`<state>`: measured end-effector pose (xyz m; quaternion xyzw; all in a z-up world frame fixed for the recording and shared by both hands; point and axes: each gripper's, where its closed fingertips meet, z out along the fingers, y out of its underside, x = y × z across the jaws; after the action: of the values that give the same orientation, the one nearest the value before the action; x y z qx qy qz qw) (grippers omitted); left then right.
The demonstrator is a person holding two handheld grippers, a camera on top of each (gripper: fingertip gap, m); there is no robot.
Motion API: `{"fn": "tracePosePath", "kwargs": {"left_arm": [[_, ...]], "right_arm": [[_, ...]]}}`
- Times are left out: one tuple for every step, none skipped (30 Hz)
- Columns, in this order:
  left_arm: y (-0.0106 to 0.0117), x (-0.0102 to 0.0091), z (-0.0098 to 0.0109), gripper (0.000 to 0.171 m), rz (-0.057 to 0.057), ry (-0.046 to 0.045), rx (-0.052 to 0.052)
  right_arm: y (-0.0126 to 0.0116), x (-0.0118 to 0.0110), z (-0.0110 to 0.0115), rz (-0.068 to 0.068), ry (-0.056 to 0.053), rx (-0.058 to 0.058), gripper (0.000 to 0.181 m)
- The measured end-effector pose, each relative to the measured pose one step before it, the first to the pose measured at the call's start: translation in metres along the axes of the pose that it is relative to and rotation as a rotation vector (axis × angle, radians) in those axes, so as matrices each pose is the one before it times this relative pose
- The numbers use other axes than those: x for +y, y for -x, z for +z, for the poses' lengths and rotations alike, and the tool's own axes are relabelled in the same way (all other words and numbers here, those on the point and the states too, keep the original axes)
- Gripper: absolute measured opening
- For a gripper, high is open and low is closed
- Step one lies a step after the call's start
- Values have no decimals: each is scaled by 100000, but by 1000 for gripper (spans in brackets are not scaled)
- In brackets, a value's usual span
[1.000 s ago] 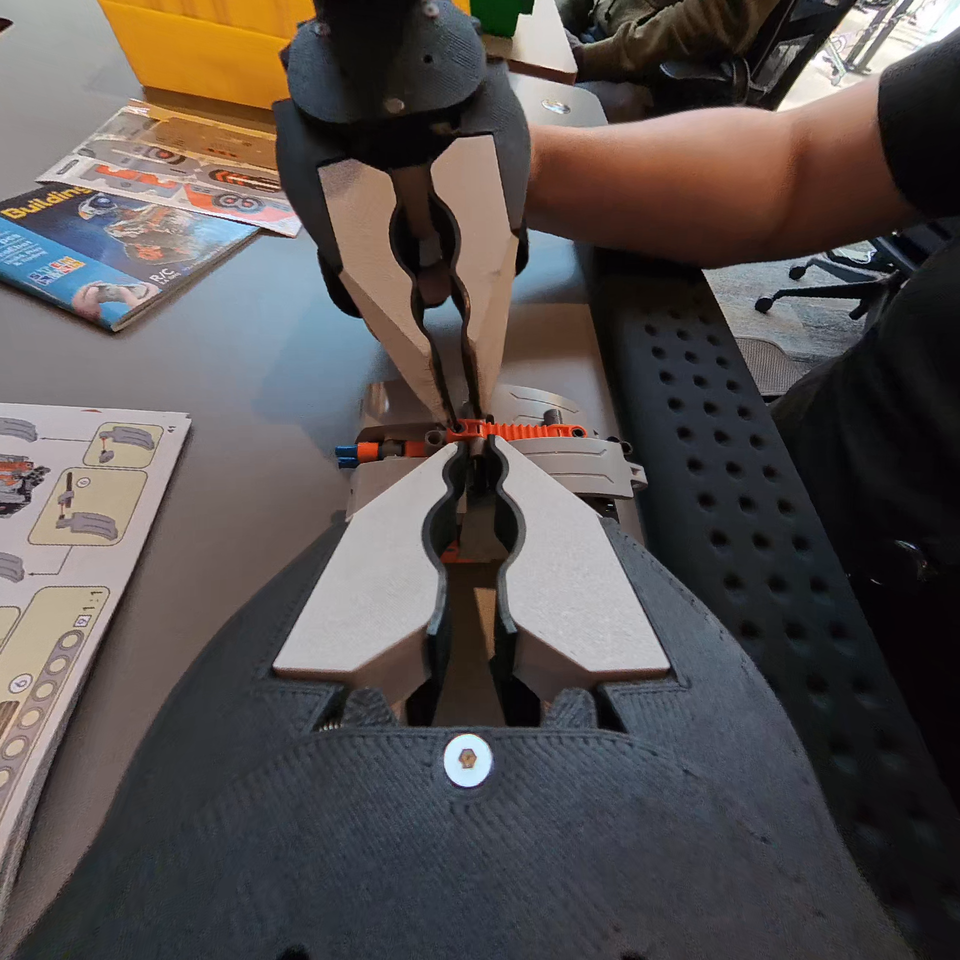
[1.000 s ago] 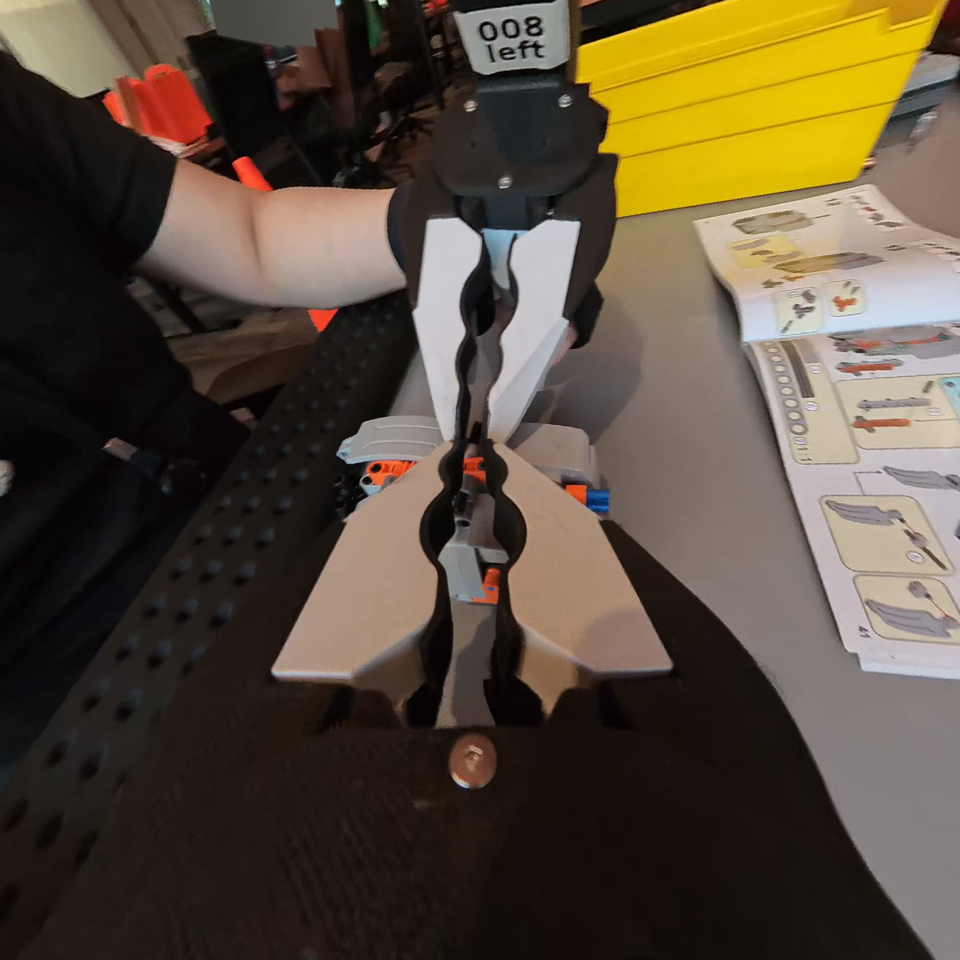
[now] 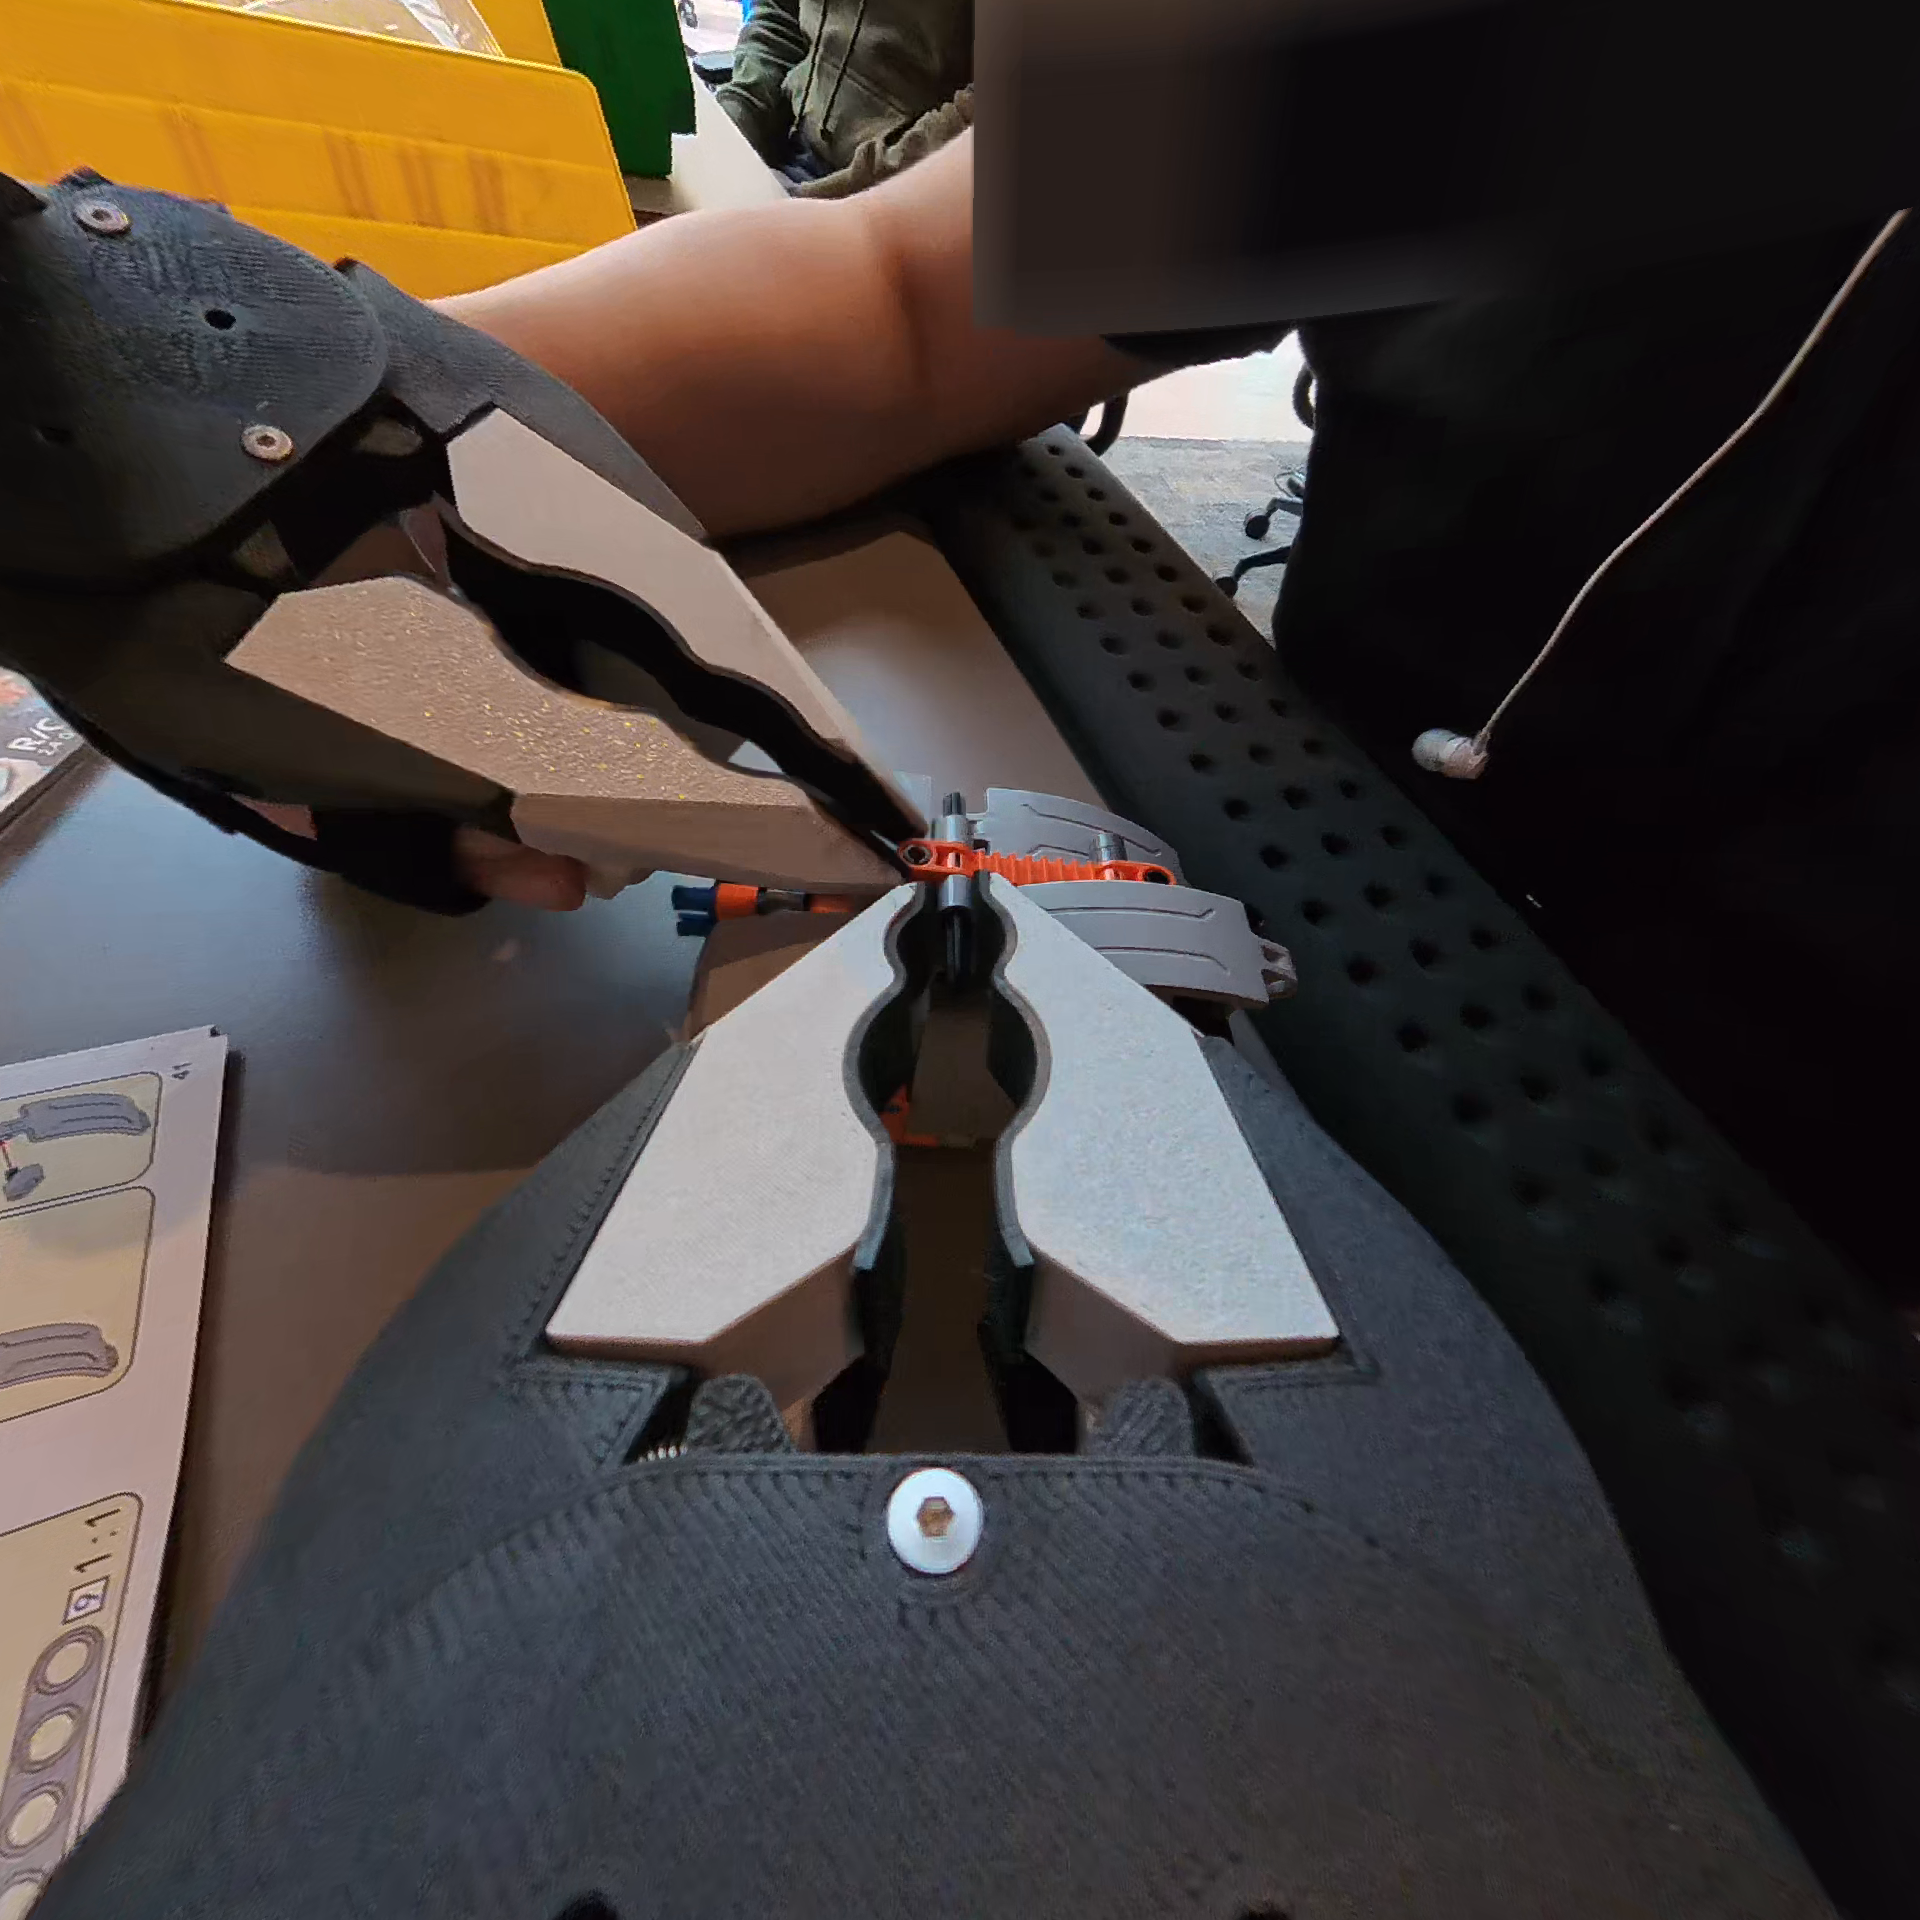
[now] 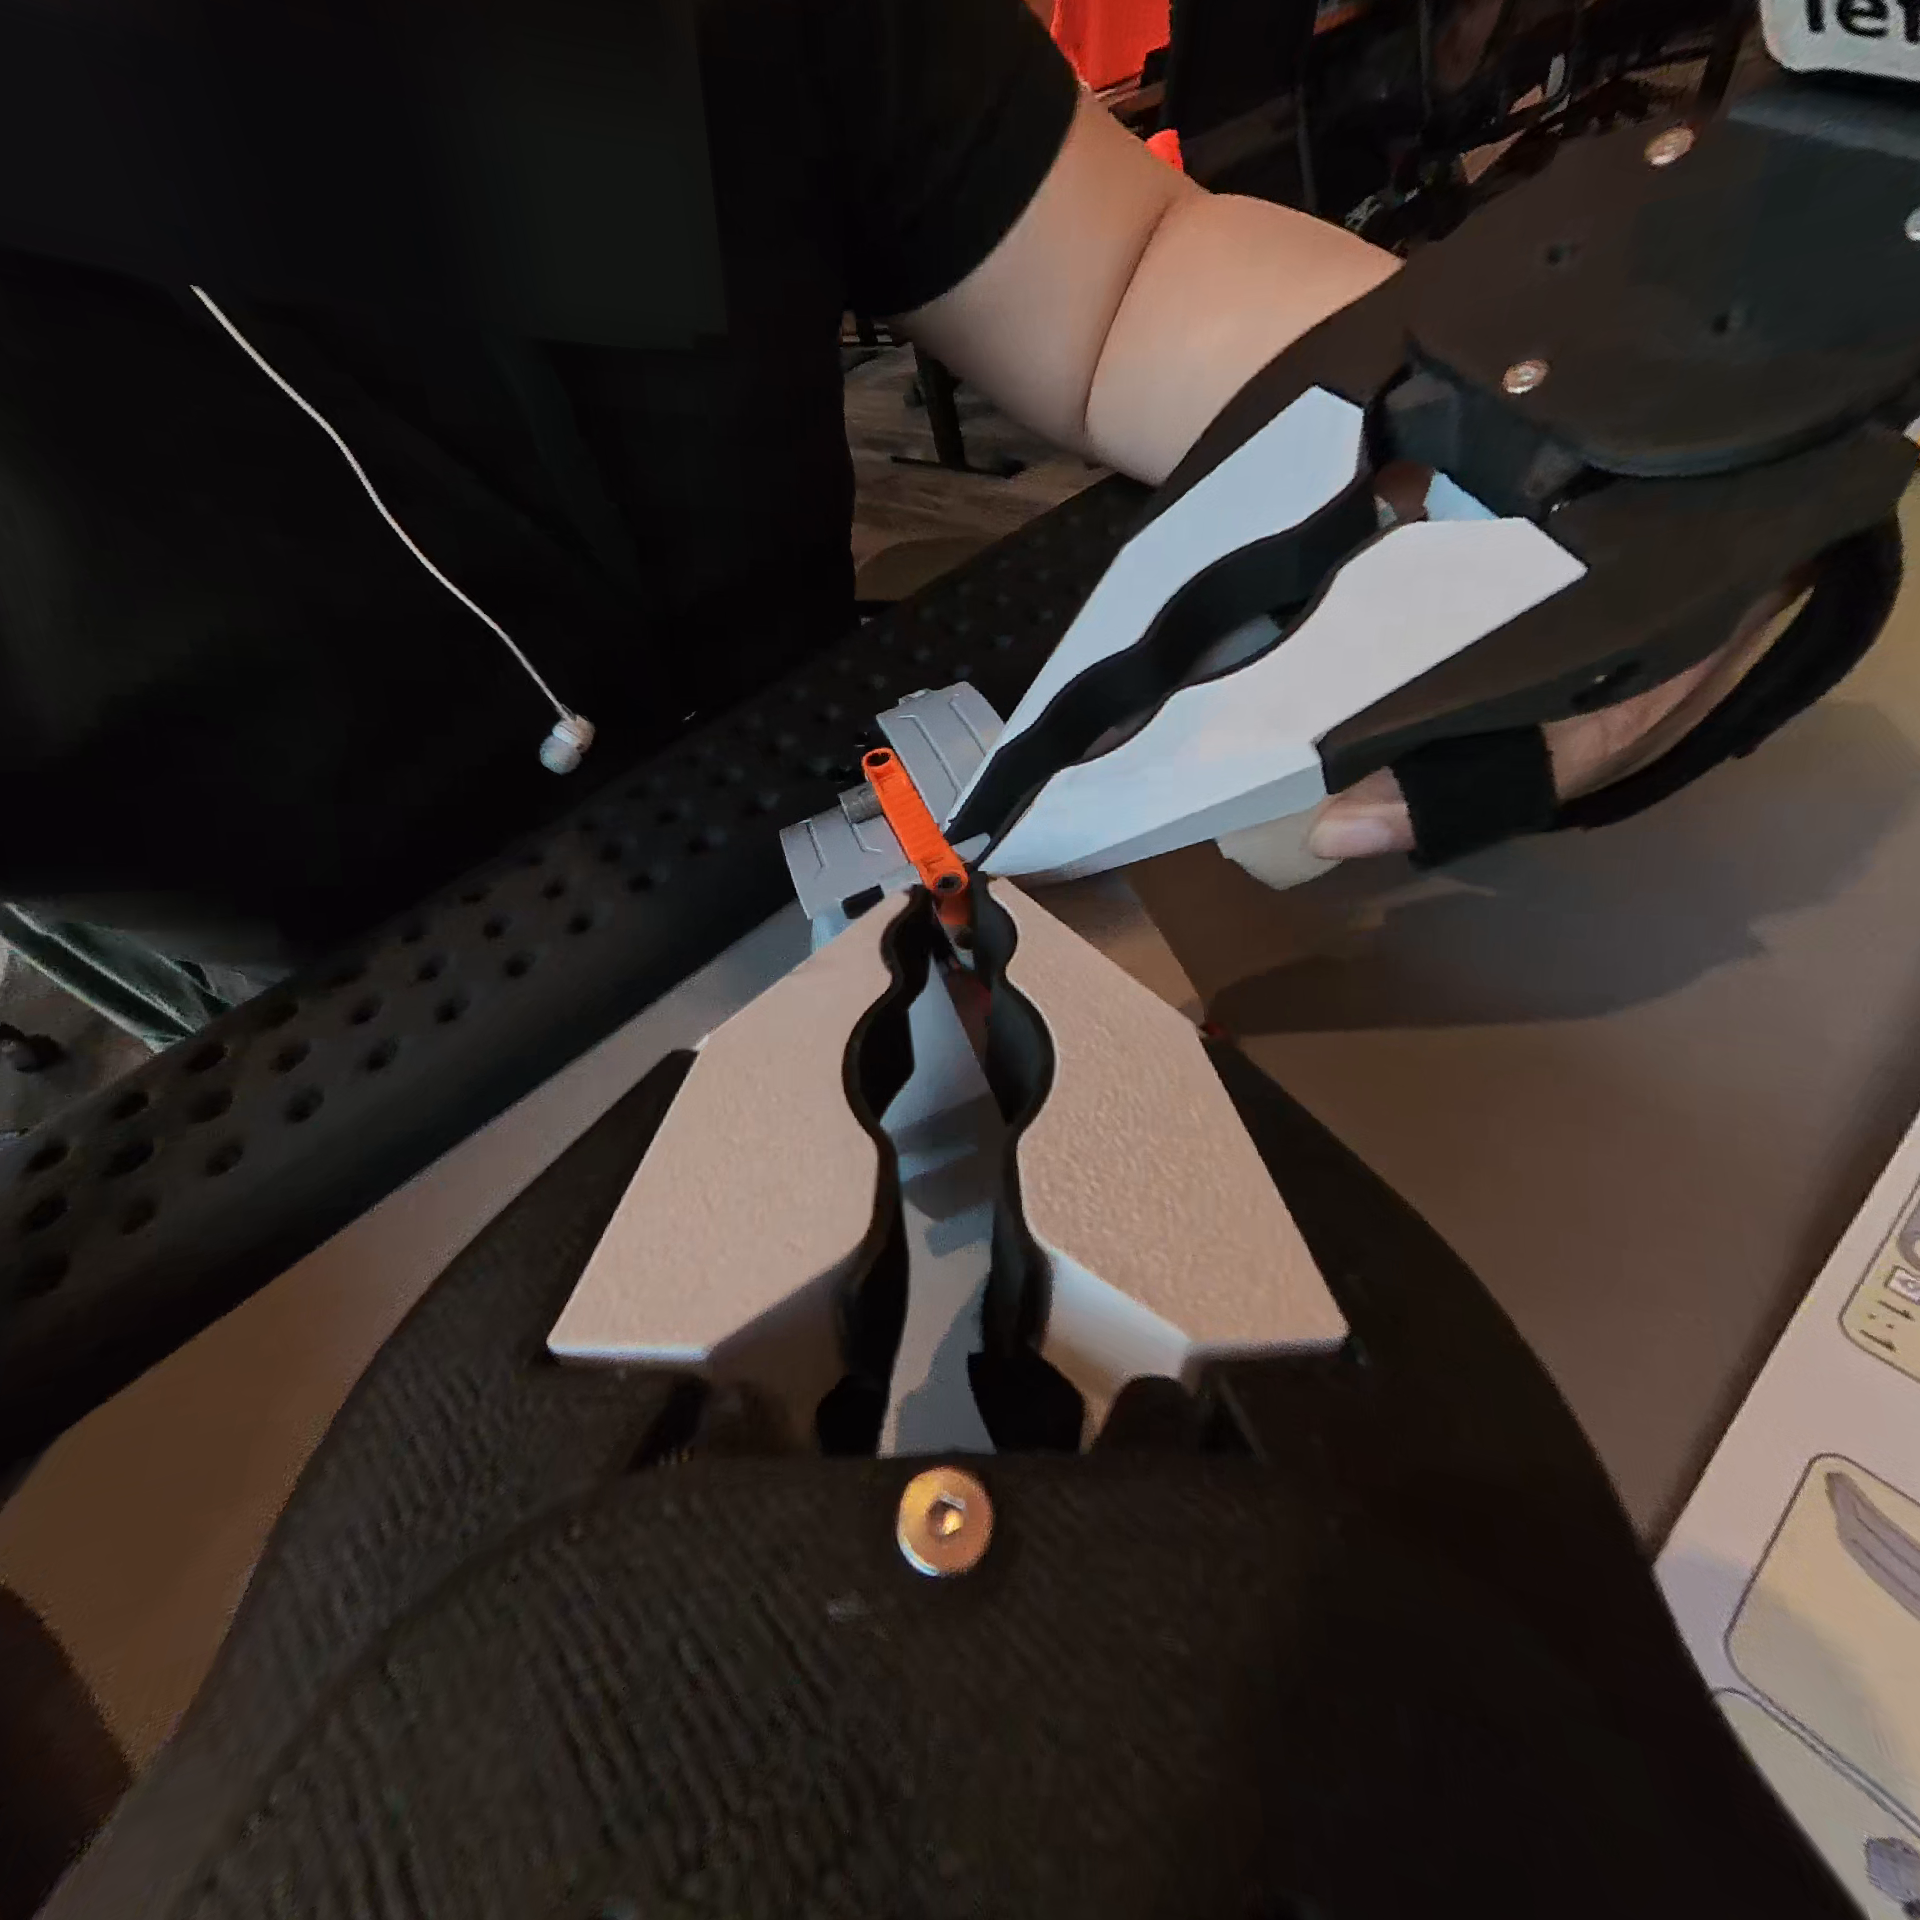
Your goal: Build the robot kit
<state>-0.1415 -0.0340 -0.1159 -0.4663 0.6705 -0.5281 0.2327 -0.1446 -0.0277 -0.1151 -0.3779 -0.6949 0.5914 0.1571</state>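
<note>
Pinching a dark axle pin at the near end of the orange toothed beam (image 3: 1023, 864), the left gripper (image 3: 951, 914) is narrowly closed, while the right gripper (image 3: 883, 842) (tips together, contents unclear) touches the same end from the left, the beam running rightward along the table's (image 3: 416, 1039) padded edge.

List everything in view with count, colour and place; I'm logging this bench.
brick assembly: one, grey with orange and blue parts, on the table near its perforated edge
orange toothed beam: one, atop the assembly
dark pin: one, between the left gripper's tips
instruction booklet: one, open, table left
yellow bins: stacked, far left
perforated black strip: one, along the table edge
earbud: one, white, hanging on a cord
left gripper: grey fingers, shut on the pin
right gripper: grey fingers, tips closed at the beam's end
</note>
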Motion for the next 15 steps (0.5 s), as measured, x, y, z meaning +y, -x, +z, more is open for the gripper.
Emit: {"fn": "tracePosePath", "kwargs": {"left_arm": [[-36, 23, -20, 5, 560, -23, -128], [-15, 17, -6, 5, 605, 158, -302], [-23, 10, 6, 5, 813, 276, -387], [-9, 4, 0, 5, 1032, 195, -499], [10, 8, -12, 5, 848, 59, -490], [-4, 7, -8, 5, 439, -62, -291], [-21, 9, -2, 5, 181, -186, -152], [-25, -7, 8, 5, 87, -276, -79], [-66, 13, 8, 5, 31, -217, 36], [-80, 32, -18, 5, 118, -140, 178], [-97, 17, -10, 5, 374, -171, 294], [-100, 15, 1, 5, 302, -229, 383], [-98, 9, 20, 5, 37, -175, 491], [-84, 8, 26, 5, 134, -69, 501], [-48, -1, 30, 5, 183, -15, 387]], "right_arm": [[-11, -3, 42, -845, 125, 93, 5], [-10, 28, 30, 287, 209, -100, 5], [13, -5, 20, 193, 85, -283, 5], [-2, -9, 18, 269, -108, -224, 6], [26, -113, -10, 1048, -766, -625, 7], [100, -76, 8, 987, -658, -1179, 9], [-37, 0, 19, 229, 30, 117, 8], [-17, -12, 37, -1221, 76, 635, 7], [-19, 18, 68, -1543, 238, 1078, 7], [-39, 18, 96, -1208, 248, 1070, 6], [19, 18, 102, -1202, 240, 817, 6], [48, 2, 104, -1582, 228, 799, 6], [48, 8, 83, -1157, 242, 754, 6], [84, 17, 79, -203, 138, 176, 6], [71, 10, 41, 790, 16, -585, 6]]}}
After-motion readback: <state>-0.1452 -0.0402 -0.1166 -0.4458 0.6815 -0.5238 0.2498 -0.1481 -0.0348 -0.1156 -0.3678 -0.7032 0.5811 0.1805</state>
